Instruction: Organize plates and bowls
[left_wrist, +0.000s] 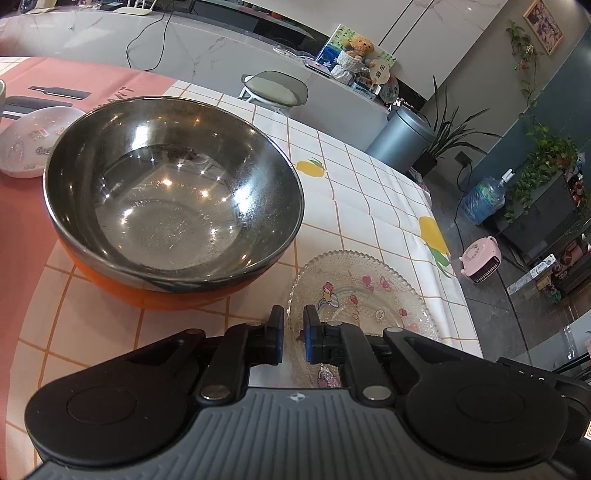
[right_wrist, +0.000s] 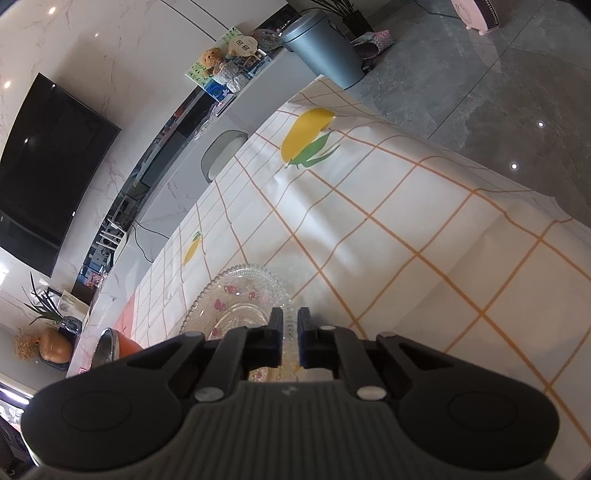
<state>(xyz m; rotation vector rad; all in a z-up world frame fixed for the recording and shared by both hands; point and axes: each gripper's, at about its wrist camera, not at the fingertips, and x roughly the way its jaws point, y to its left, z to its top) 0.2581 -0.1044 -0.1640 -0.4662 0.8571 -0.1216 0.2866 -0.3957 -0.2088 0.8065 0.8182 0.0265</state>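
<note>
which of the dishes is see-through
The glass plate with the beaded rim and cartoon prints, at the left gripper. The steel bowl and white dish are opaque.

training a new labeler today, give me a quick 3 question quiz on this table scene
1. True or false: the steel bowl with the orange outside holds food.
2. Which dish lies between the fingers of both the left gripper and the right gripper? A) white printed bowl B) clear glass plate C) steel bowl
3. Fill in: the tablecloth has an orange grid and yellow ____ prints.

Key: 1 false, it is empty. 2 B. 3 corn.
</note>
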